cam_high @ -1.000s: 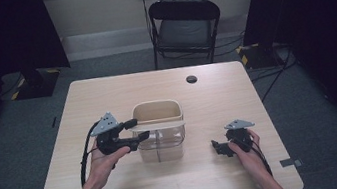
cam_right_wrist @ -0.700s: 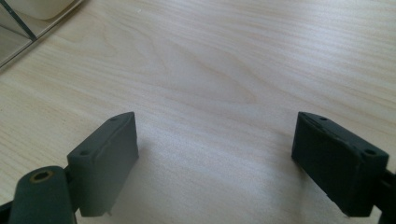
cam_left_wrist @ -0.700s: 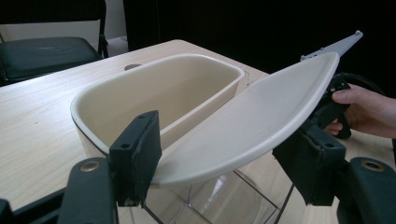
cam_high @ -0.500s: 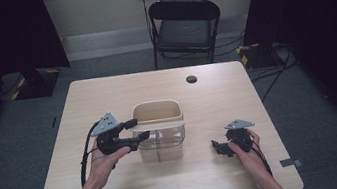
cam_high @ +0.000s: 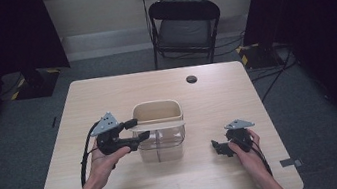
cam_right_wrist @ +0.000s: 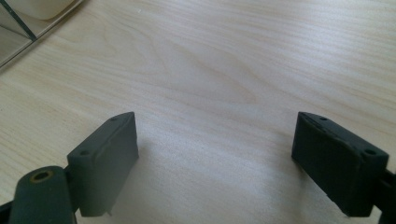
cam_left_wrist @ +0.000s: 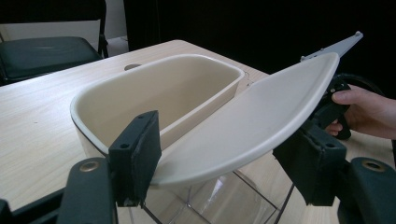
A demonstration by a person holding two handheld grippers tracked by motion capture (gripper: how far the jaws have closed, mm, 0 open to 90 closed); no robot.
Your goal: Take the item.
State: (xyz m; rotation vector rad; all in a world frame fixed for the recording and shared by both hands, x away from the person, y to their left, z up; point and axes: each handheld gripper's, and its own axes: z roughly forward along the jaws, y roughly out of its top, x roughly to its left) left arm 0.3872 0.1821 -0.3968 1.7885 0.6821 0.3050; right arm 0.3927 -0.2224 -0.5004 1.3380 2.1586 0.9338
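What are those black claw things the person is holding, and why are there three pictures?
They are grippers: hand-held tools with two flat black jaws that can pinch things. A person sits at a wooden table and holds one in each hand.

One picture comes from a camera up high, looking down on the table. The other two come from small cameras riding on the grippers, looking out between the jaws.

On the table stands a clear plastic bin with a cream top and a cream flap lid. The left gripper is open, with its jaws on either side of the end of that lid; I cannot tell whether they touch it. The right gripper is open too, holding nothing, low over bare wood. A small dark round spot sits near the far edge, and a black folding chair stands behind the table.
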